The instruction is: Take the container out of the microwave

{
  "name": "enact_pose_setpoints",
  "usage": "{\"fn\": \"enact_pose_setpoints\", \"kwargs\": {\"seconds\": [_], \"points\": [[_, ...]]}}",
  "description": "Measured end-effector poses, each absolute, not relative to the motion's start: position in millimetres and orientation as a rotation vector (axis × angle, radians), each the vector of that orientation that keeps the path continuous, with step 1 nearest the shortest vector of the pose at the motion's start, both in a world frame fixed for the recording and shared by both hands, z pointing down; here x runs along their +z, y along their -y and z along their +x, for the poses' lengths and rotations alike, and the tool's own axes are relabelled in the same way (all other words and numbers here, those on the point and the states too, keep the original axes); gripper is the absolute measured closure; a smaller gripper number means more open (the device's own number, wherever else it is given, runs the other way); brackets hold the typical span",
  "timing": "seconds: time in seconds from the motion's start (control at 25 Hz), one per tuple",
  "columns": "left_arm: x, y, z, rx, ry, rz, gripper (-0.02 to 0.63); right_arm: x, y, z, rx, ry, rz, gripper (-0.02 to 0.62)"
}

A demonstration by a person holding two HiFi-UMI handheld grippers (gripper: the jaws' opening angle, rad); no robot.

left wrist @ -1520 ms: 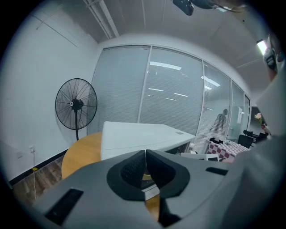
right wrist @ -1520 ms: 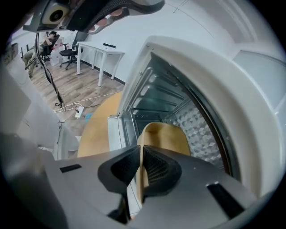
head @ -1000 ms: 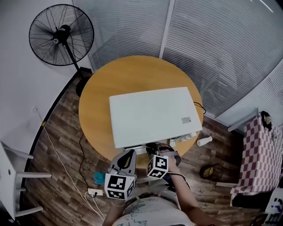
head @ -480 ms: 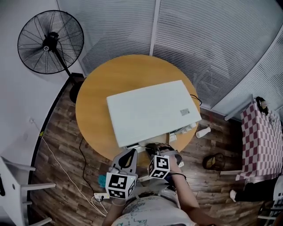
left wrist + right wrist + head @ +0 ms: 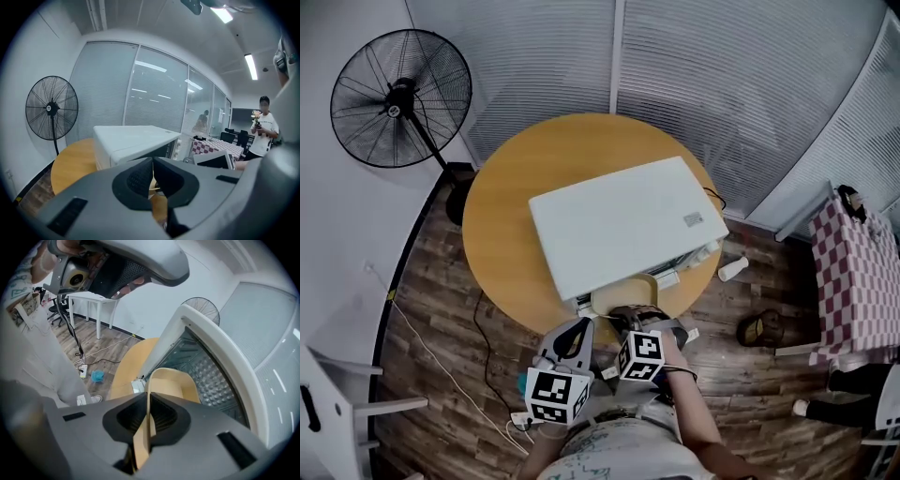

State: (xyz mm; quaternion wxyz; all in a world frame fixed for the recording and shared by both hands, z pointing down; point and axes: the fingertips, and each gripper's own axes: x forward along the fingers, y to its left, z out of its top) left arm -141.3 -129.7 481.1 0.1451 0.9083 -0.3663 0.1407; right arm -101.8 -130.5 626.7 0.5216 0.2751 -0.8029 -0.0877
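Container (image 5: 623, 296) juts partly out of the microwave (image 5: 619, 230) on the tabletop (image 5: 502, 216), its rim pinched in the right claw (image 5: 148, 404); left claw (image 5: 153, 171) closed, empty.

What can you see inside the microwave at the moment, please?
A tan container sits partly in the microwave mouth, its rim clamped by the right gripper. Behind it only dimpled cavity wall shows. The gripper body covers the container's near part.

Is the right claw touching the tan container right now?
Touching. The right gripper view shows the right claw shut on the container, with its near wall pinched edge-on inside the grip.
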Motion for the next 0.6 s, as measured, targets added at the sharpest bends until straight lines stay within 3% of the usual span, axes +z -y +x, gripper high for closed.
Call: {"fn": "enact_pose_setpoints", "kwargs": {"seconds": [0.6], "points": [[475.0, 107.4, -104.8, 0.388, 1.249, 2.515, 0.591, 617.0, 91.4, -79.4, -0.301, 2.024, 0.447, 0.581]]}}
